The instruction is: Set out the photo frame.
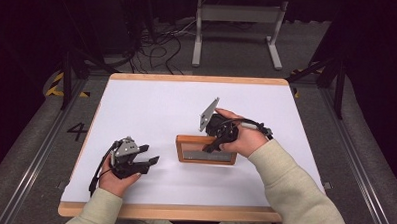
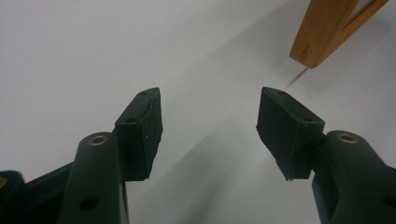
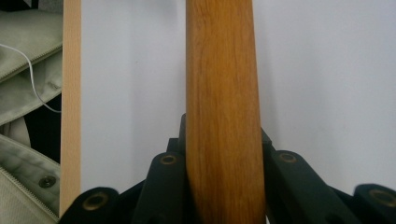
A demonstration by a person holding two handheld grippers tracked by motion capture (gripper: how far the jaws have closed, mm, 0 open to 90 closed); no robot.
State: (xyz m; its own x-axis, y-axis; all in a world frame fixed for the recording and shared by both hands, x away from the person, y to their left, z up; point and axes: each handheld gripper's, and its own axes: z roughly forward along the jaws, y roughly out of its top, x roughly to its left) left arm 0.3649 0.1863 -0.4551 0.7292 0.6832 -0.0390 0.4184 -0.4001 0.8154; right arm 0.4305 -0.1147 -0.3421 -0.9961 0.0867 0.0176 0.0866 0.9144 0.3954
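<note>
A wooden picture frame (image 1: 180, 149) with a grey pane lies flat near the middle of the white table (image 1: 151, 105). My right gripper (image 1: 213, 145) reaches down onto the frame from its right side and is shut on one wooden rail (image 3: 224, 93), which rises between the two jaws of the right gripper (image 3: 224, 156). My left gripper (image 1: 151, 154) rests low over the table to the left of the frame, apart from it, open and holding nothing. In the left gripper view, the left gripper (image 2: 210, 126) has bare table between its jaws and a frame corner (image 2: 322, 32) ahead at the upper right.
The table's wooden front edge (image 3: 71, 93) runs close beside the held rail, with a pale jacket (image 3: 23, 60) past it. Beyond the far edge, a grey metal stand (image 1: 237, 16) and loose cables (image 1: 159, 45) are on the floor.
</note>
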